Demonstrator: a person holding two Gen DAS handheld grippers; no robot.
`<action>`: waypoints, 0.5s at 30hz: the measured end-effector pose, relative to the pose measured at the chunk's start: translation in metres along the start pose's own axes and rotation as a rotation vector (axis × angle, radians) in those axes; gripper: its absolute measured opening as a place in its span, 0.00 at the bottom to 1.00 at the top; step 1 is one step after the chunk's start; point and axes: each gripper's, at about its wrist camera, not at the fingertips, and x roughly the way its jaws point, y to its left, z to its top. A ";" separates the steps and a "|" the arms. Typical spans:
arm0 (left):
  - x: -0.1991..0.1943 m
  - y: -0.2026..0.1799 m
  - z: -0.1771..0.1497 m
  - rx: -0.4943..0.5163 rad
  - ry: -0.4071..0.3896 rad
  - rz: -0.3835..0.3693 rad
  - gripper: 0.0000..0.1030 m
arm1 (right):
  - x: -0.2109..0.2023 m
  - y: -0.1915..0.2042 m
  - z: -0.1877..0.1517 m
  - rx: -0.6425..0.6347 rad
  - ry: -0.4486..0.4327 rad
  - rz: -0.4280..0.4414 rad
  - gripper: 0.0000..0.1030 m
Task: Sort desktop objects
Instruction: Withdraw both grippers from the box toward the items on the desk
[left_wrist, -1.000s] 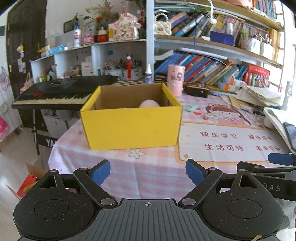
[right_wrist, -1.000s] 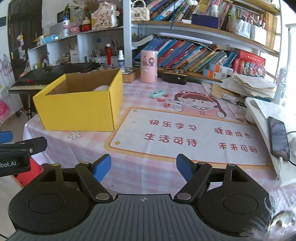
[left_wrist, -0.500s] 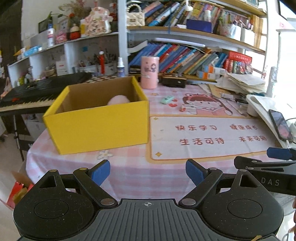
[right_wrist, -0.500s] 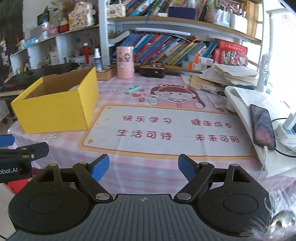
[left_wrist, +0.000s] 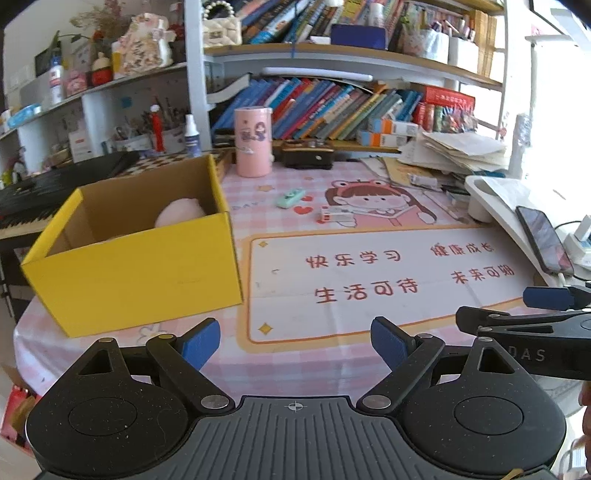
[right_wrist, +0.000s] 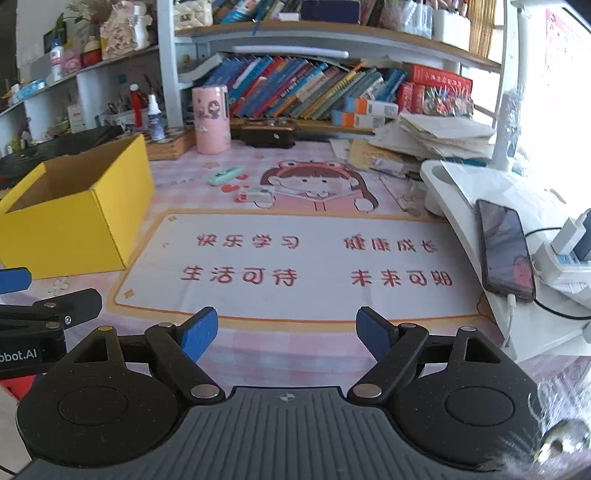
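Observation:
A yellow cardboard box (left_wrist: 140, 266) stands on the table's left side, also in the right wrist view (right_wrist: 74, 221). A pink round object (left_wrist: 180, 217) lies inside it. A small mint-green item (left_wrist: 290, 196) (right_wrist: 224, 174) and a small white-and-red item (left_wrist: 337, 215) (right_wrist: 255, 195) lie on the desk mat behind the printed text. My left gripper (left_wrist: 294, 341) is open and empty over the near table edge. My right gripper (right_wrist: 284, 334) is open and empty beside it, to the right.
A pink cylinder cup (left_wrist: 253, 141) and a dark case (left_wrist: 307, 156) stand at the back by the bookshelf. A white stand with a phone (right_wrist: 504, 243) and a charger sits on the right. A keyboard piano (left_wrist: 48, 184) is behind the box. Papers (left_wrist: 458, 151) pile at back right.
Both grippers have swung right and moved closer to the table; the yellow box has shifted left in both views. Both grippers stay open and empty.

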 end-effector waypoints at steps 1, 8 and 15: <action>0.002 -0.001 0.001 0.003 0.000 -0.001 0.88 | 0.003 -0.001 0.000 0.003 0.007 -0.001 0.79; 0.018 -0.003 0.014 -0.006 -0.014 -0.003 0.88 | 0.018 -0.007 0.013 0.000 -0.010 -0.012 0.79; 0.043 -0.014 0.036 -0.024 -0.033 -0.025 0.88 | 0.037 -0.029 0.039 0.010 -0.032 -0.034 0.79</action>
